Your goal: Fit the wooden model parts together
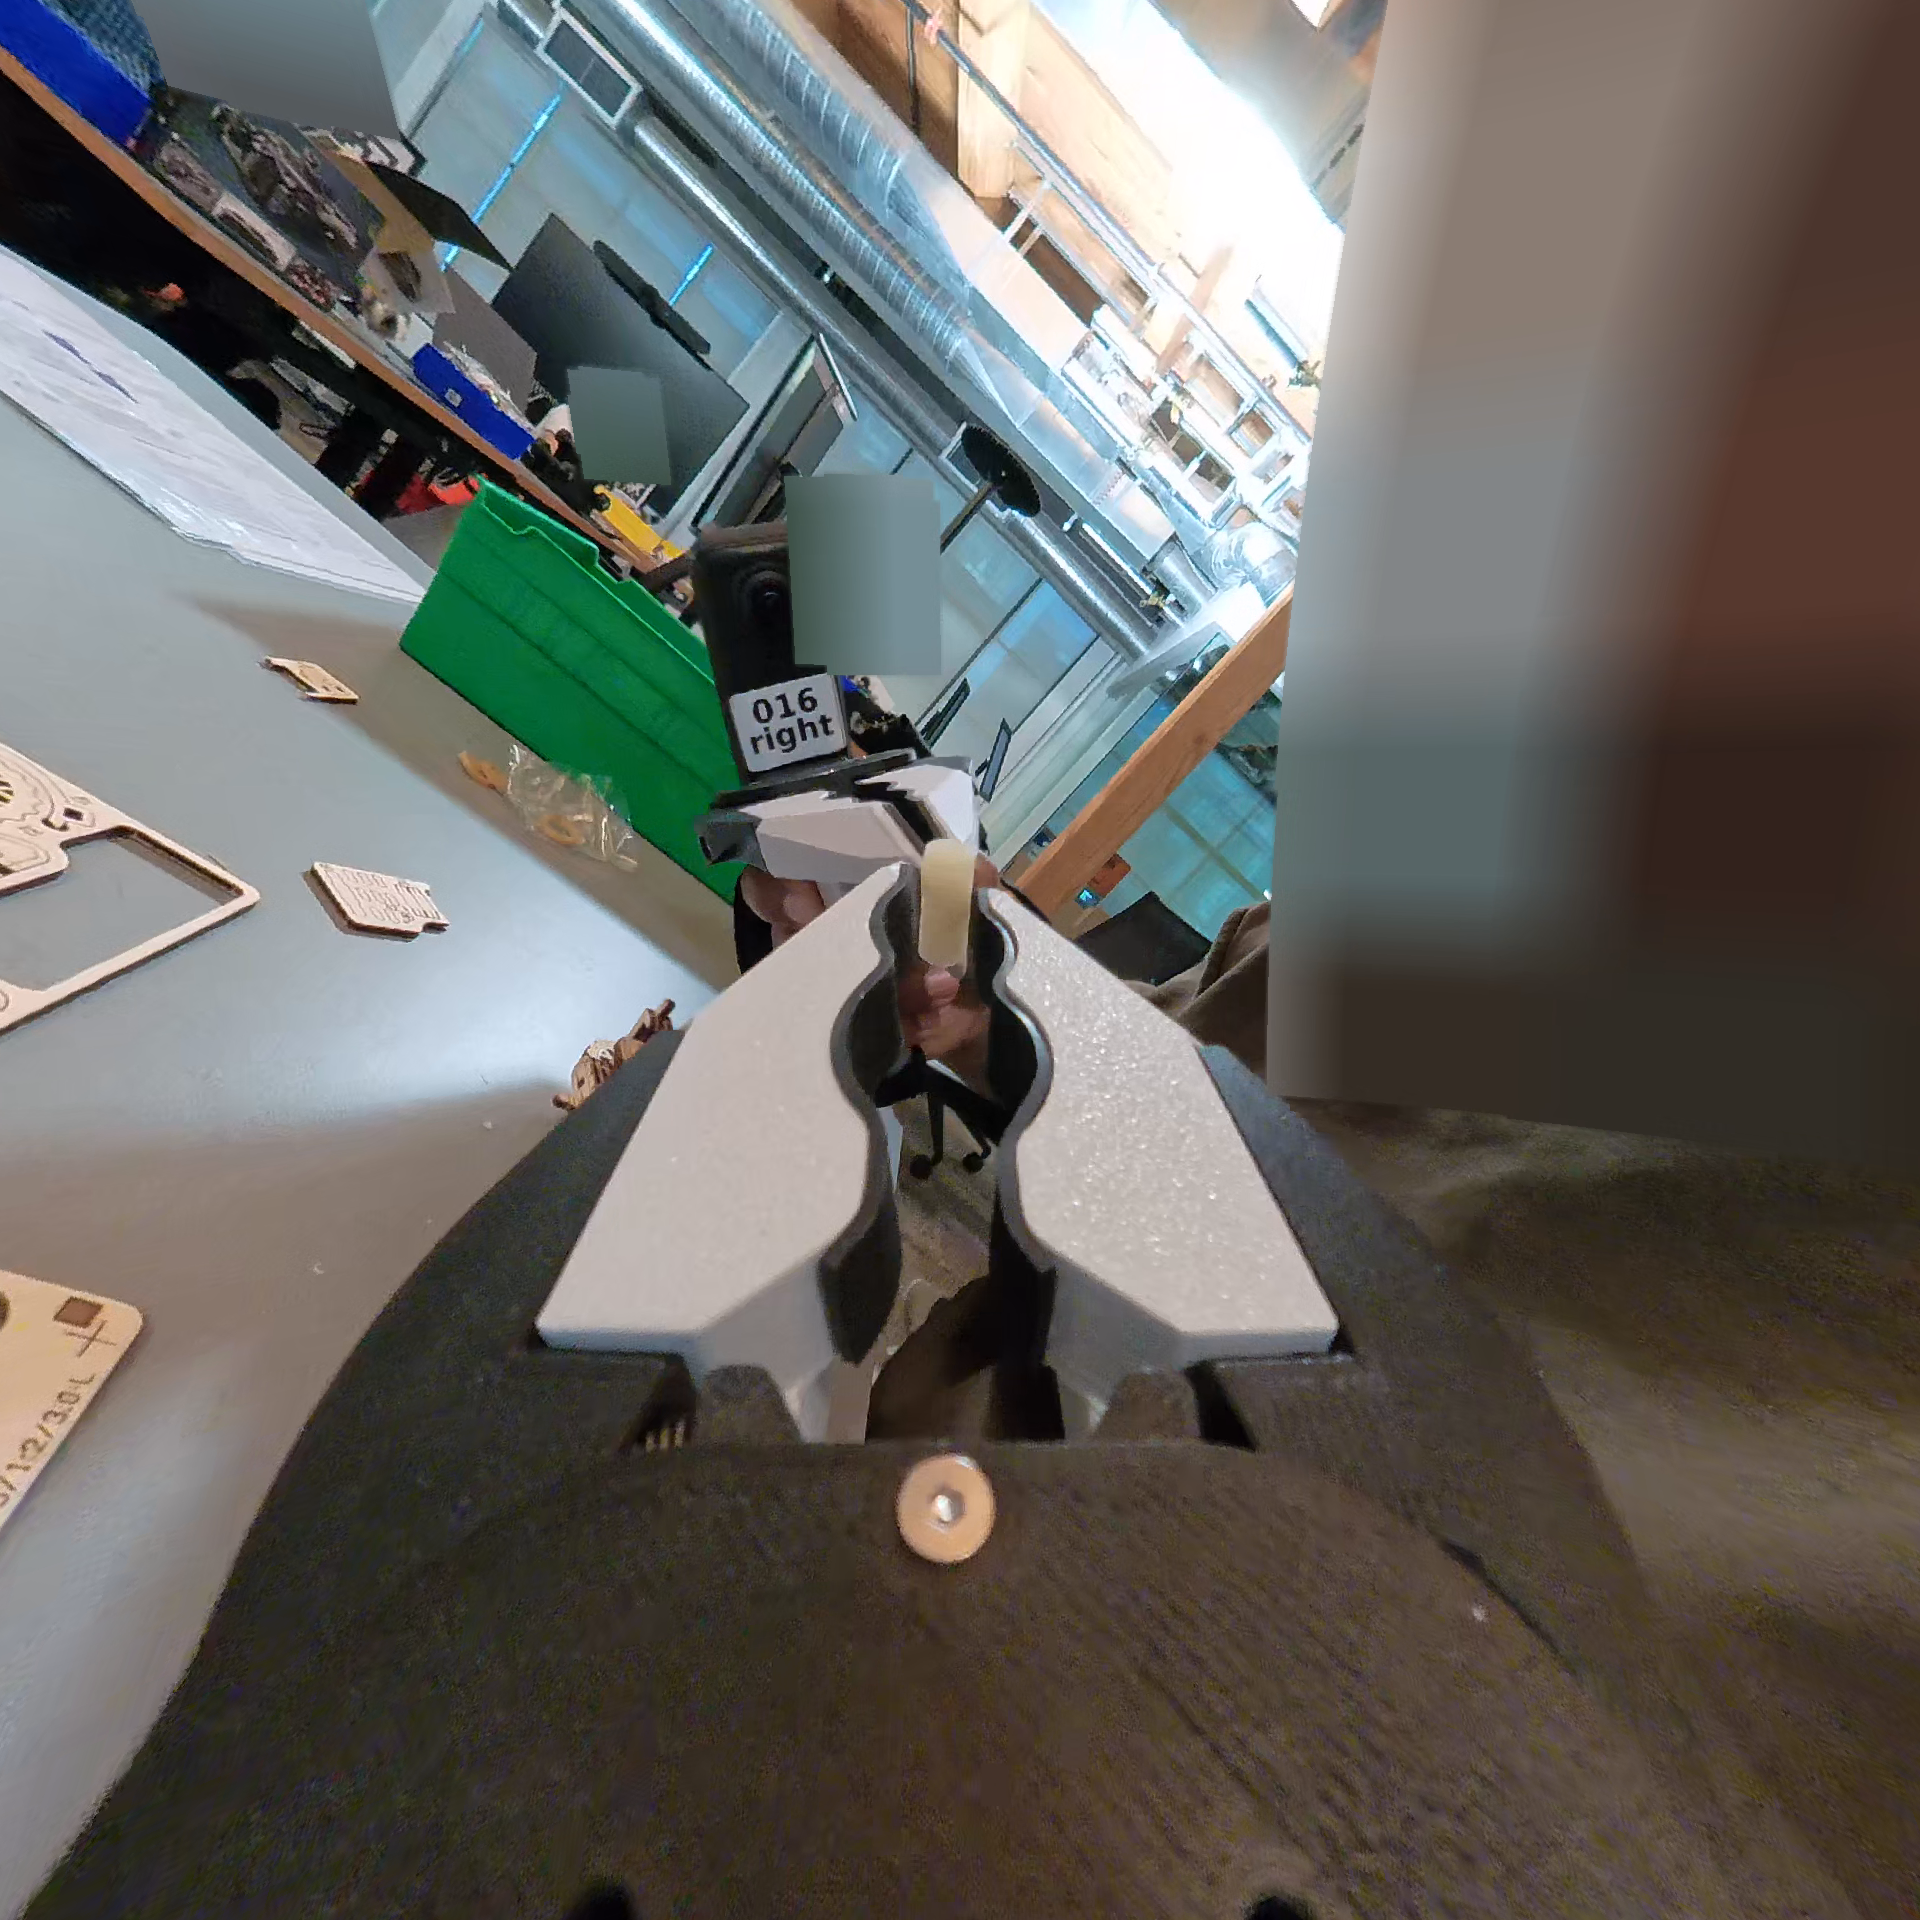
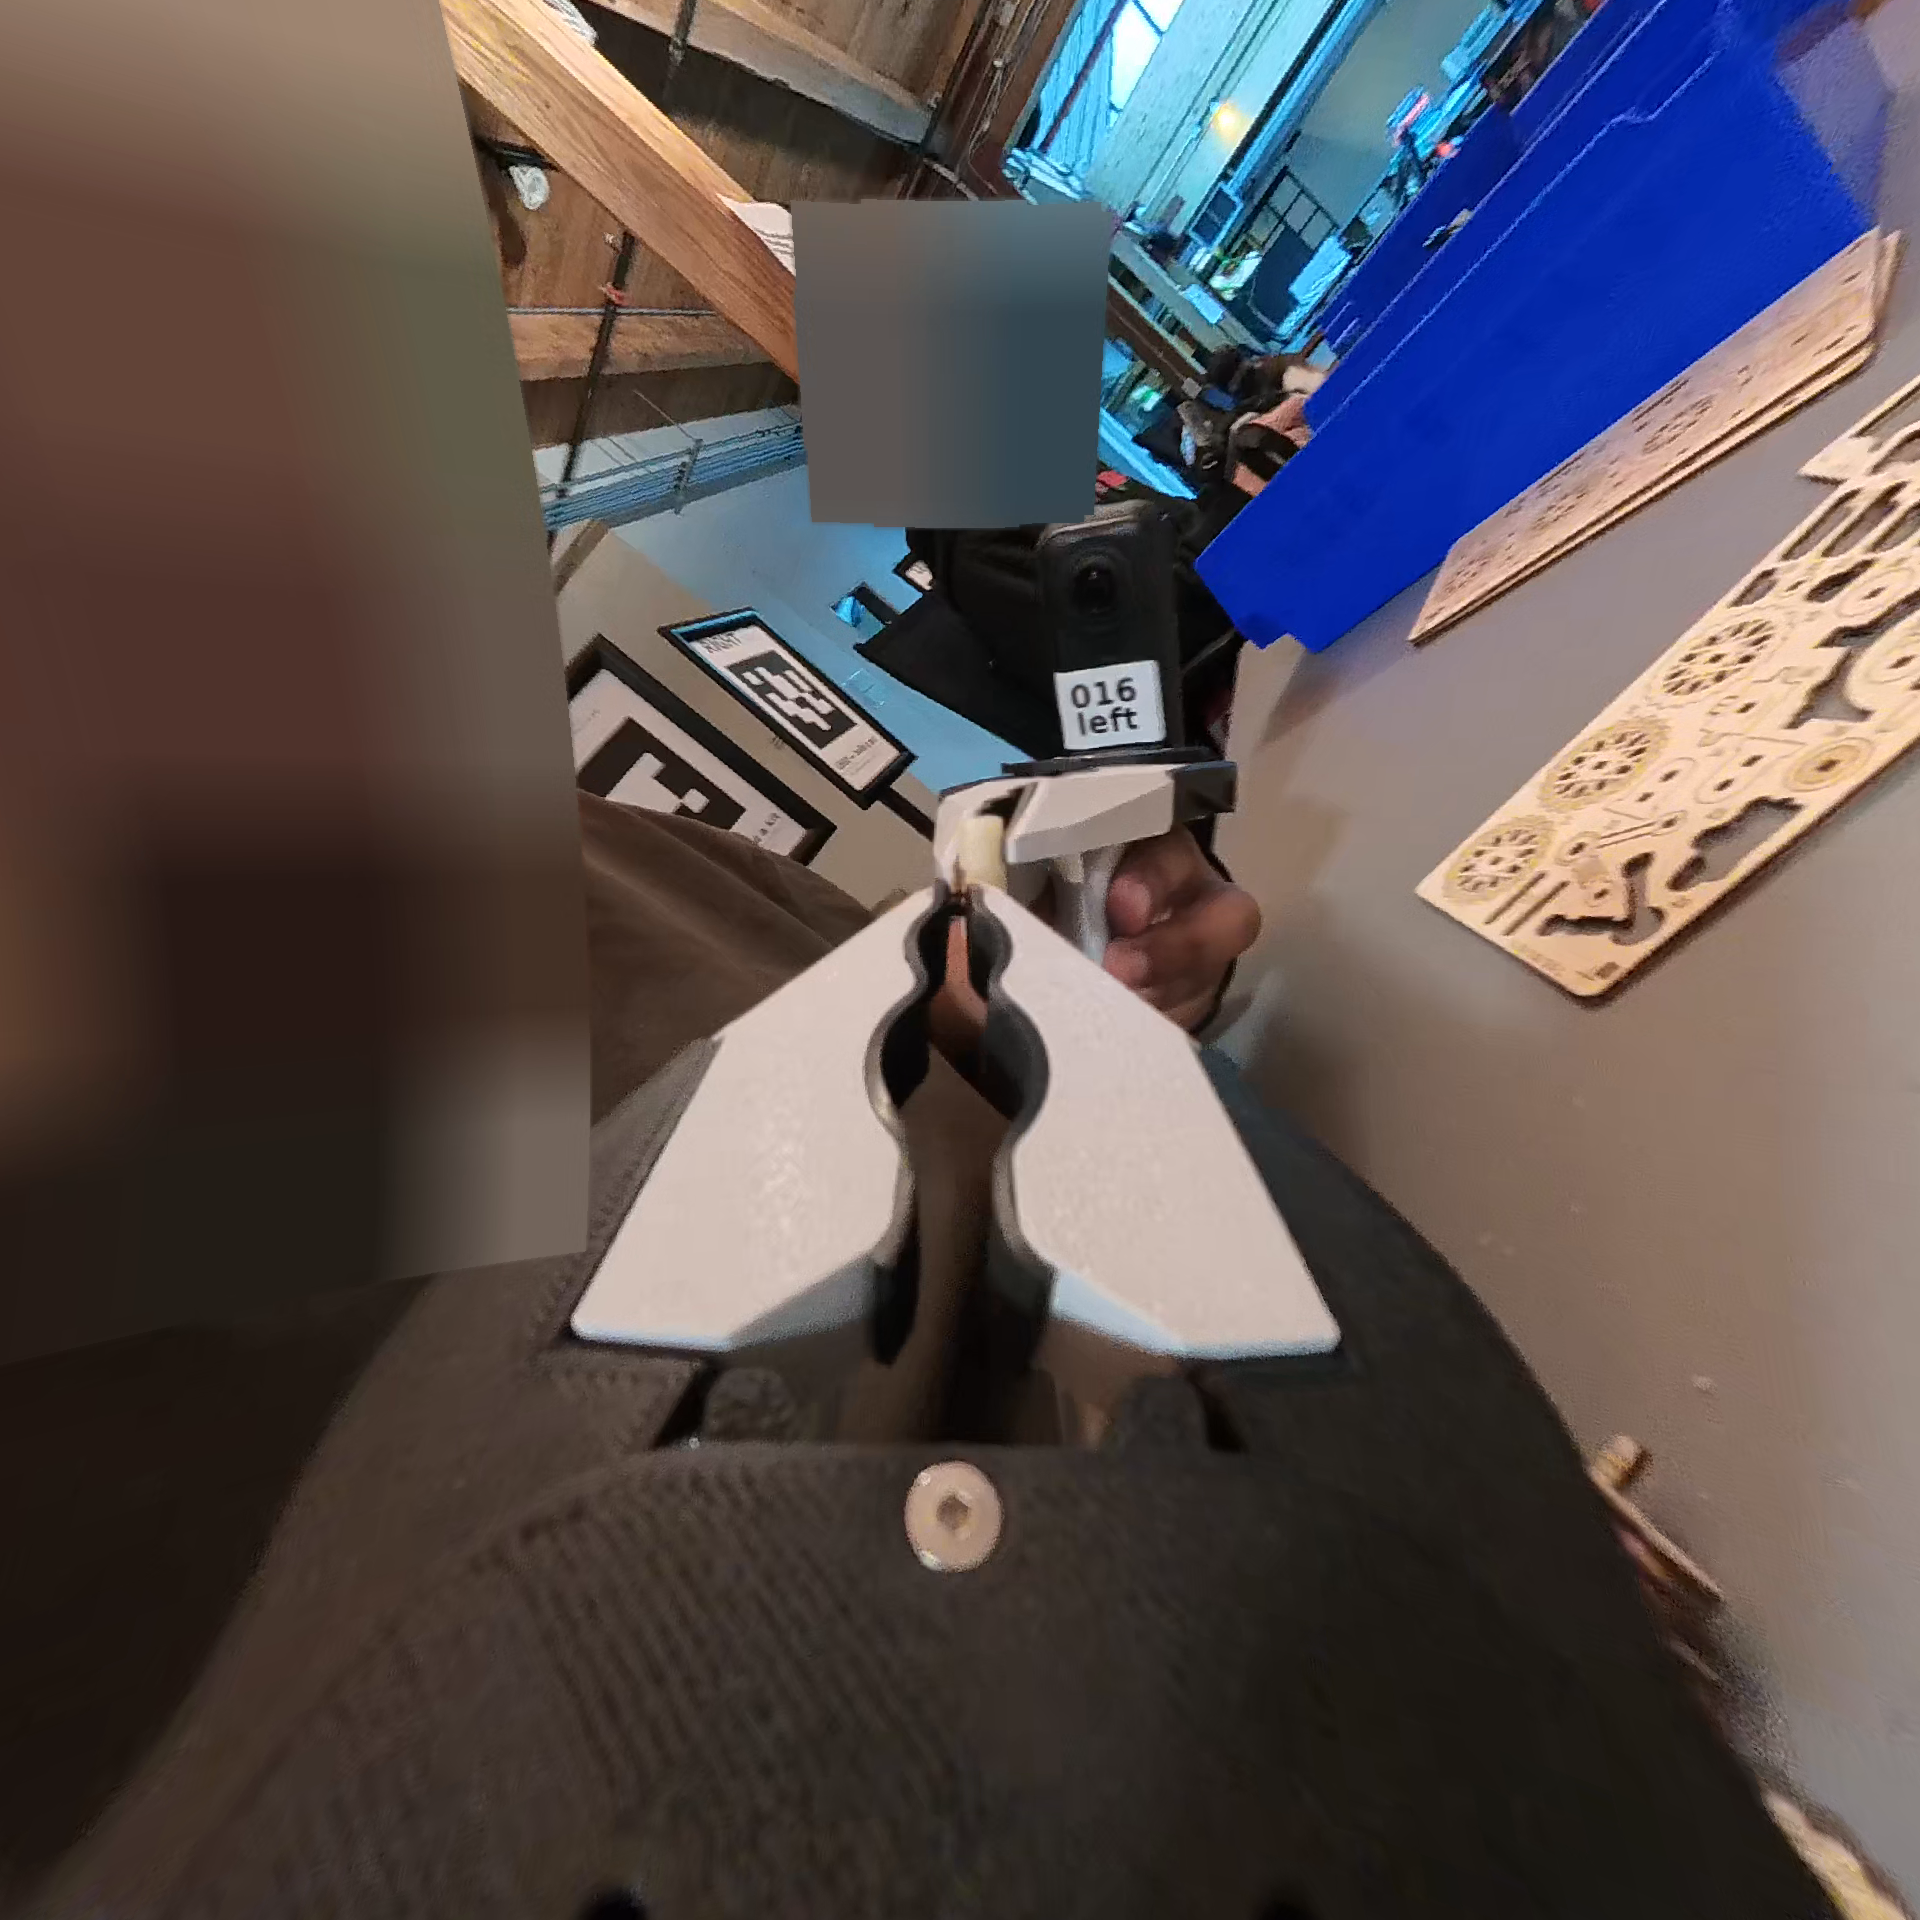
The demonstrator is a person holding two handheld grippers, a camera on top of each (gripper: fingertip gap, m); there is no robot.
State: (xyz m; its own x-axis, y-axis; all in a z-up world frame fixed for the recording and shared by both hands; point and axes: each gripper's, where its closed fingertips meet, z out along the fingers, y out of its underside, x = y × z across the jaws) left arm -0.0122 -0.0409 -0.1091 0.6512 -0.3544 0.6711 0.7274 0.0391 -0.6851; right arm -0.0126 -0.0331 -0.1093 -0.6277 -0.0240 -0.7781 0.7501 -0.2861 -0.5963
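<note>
Both grippers are held up off the grey table (image 1: 312, 1091) and face each other, tips almost touching. My left gripper (image 1: 940, 894) is shut on a short cream-coloured stick (image 1: 948, 914) that stands upright between its tips. The stick also shows in the right wrist view (image 2: 982, 847), in the left gripper (image 2: 968, 831). My right gripper (image 2: 961, 906) is nearly closed on a small thin brownish part (image 2: 966, 896), pressed close under the stick; the part is too small to identify. The right gripper shows in the left wrist view (image 1: 935, 821) just behind the stick.
Laser-cut wooden sheets lie on the table (image 2: 1683, 810) (image 2: 1662, 468) (image 1: 125, 914), with loose wooden pieces (image 1: 379, 899) (image 1: 312, 677), a clear bag (image 1: 566, 800) and papers (image 1: 156, 436). A green bin (image 1: 561, 644) and a blue bin (image 2: 1558, 364) stand at the table's far side. Only a small space, under 4 cm, lies between the two pairs of fingers.
</note>
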